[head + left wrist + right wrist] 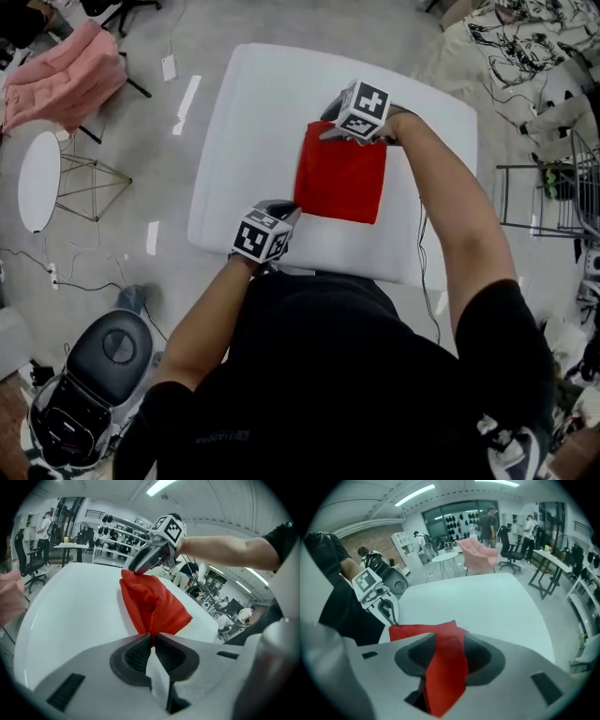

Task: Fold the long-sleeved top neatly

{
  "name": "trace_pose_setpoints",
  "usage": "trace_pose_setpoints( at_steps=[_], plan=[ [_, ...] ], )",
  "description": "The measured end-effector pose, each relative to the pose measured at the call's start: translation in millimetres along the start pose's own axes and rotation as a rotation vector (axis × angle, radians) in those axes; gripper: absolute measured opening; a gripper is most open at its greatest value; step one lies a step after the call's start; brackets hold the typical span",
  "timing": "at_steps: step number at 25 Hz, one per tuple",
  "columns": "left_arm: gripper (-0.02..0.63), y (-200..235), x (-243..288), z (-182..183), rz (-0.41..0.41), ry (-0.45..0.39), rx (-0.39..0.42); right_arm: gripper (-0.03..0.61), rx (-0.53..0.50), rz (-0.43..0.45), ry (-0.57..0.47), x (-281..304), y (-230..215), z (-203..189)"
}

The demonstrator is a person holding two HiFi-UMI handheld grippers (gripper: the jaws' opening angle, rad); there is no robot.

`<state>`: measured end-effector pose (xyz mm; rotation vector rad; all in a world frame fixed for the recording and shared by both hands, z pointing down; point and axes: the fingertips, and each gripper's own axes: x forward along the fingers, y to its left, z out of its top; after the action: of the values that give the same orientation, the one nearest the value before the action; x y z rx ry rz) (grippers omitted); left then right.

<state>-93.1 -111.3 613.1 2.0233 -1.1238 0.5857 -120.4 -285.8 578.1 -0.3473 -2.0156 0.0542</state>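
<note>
The red top [342,178] lies folded into a compact rectangle near the middle of the white table [262,103], slightly right of centre. The left gripper [292,210] is clenched on its near-left corner, with a thin edge of cloth pinched between the pads. The right gripper [330,131] sits at the far edge with its jaws spread wide. A band of red cloth lies loosely between them, so it looks released rather than gripping. This appears to be the setting-down of a late fold. To do it well, the right gripper should lift straight up and clear of the cloth so the top layer is not dragged or flipped back. Meanwhile the left pinch should hold the near corner low against the table. After that the edges want squaring, since the bundle looks puffy along its left side in the left gripper view. By count: one top, one table, two grippers.
</note>
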Motion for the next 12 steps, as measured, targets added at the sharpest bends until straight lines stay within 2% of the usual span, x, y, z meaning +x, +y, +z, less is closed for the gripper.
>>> trace_pose_setpoints(
  at_steps=[1, 3, 4, 5, 10, 12],
  plan=[
    [0.029, -7.4, 3.9, 1.4, 0.008, 0.005, 0.012, 0.189, -0.009, 0.032, 0.020, -1.6, 1.3, -7.7],
    [0.029, 7.2, 1.0, -1.6, 0.025, 0.012, 0.024, 0.151, -0.015, 0.088, 0.035, 12.5, -1.5, 4.3],
    [0.029, 22.2, -3.9, -5.3, 0.034, 0.014, 0.017, 0.106, -0.007, 0.108, 0.030, 23.3, -5.0, 18.0],
    [0.029, 35.3, -8.1, -9.4, 0.042, 0.014, 0.001, 0.033, 0.014, 0.125, 0.006, 31.4, -9.3, 31.6],
    [0.026, 49.6, -8.2, -30.7, 0.053, -0.004, -0.177, 0.026, 0.254, 0.225, -0.311, 18.6, -25.9, 73.5],
    [0.025, 51.7, -9.3, -35.4, 0.032, -0.022, -0.265, 0.026, 0.298, 0.229, -0.330, 22.4, -29.2, 72.5]
  ],
)
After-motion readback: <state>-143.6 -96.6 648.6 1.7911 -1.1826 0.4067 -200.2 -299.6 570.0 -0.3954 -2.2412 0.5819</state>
